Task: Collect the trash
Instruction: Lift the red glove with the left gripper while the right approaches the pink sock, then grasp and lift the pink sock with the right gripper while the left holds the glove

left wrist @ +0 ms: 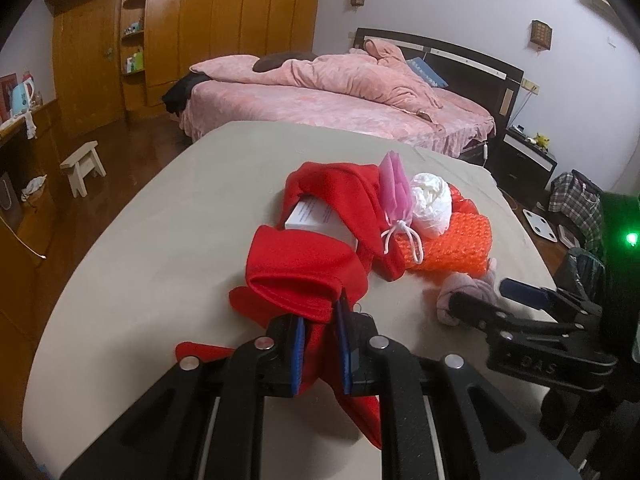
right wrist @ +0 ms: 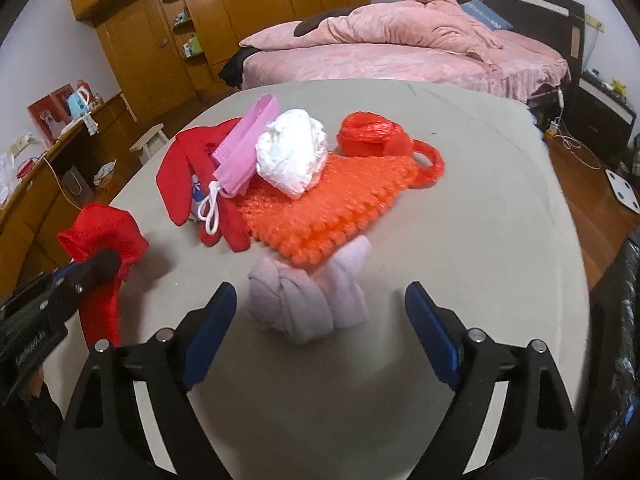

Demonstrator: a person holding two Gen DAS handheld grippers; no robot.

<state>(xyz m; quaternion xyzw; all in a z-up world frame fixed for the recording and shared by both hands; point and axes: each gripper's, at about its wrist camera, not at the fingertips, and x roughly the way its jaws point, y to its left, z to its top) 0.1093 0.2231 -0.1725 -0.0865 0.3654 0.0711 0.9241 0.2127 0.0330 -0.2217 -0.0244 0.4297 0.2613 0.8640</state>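
My left gripper (left wrist: pixel 320 344) pinches the red cloth bag (left wrist: pixel 304 264); my right gripper (right wrist: pixel 320 336) has its fingers spread around the pale pink sock roll (right wrist: pixel 304 300) on the desk (right wrist: pixel 460 216).

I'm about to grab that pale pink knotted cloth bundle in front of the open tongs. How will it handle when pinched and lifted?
The pale pink bundle looks like soft fabric twisted into a knot, so it will probably squash under the pads instead of resisting. It seems light for its bulk. A loose end sticks up, so it may flop or partly unwind when lifted.
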